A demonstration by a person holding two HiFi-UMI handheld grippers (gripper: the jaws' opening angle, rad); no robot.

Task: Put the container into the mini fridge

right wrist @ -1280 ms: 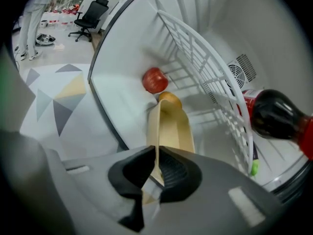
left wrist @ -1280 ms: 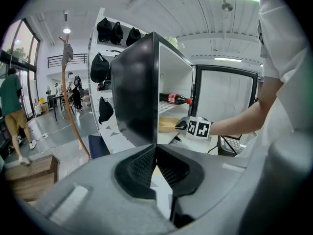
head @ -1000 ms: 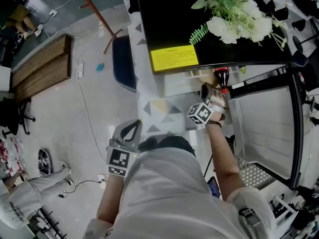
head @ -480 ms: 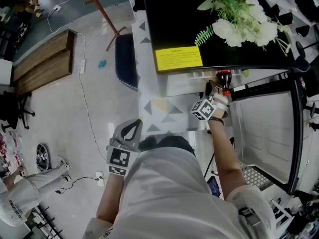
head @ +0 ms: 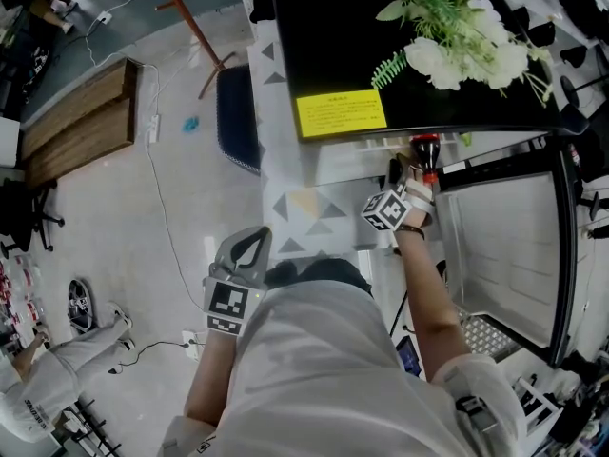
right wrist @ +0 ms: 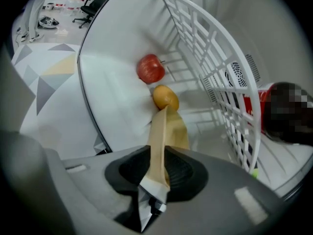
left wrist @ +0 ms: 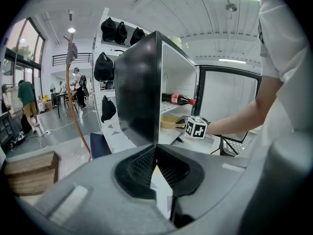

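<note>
Grey floor (head: 114,217) of a workshop room, crossed by a white cable (head: 166,217); a mat with triangle print (head: 304,208) lies in front of the mini fridge (head: 381,55).

- Mini fridge: black, door (head: 504,246) swung open to its right. On top of it are white flowers (head: 457,36) and a yellow label (head: 341,112).
- Inside the fridge: wire shelf (right wrist: 215,67) with a red bottle (right wrist: 259,109) lying on it, partly covered by a mosaic patch. Below the shelf, on the fridge floor, are a red apple (right wrist: 150,68) and an orange fruit (right wrist: 166,97).
- Container (right wrist: 168,131): tan, seen edge-on, inside the fridge under the shelf, its far end right by the orange fruit. Its full shape is hard to make out.
- Right gripper (right wrist: 159,165): reaching into the fridge, jaws clamped on the container's near edge.
- Left gripper (left wrist: 155,165): low and well left of the fridge, jaws pressed together with nothing between them.
- Left of the fridge: blue cushion (head: 236,117), red pole (head: 195,31), wooden bench (head: 81,127).
- Head view: the person's shirt hides the floor nearest the fridge, and the fridge interior is mostly out of sight.
</note>
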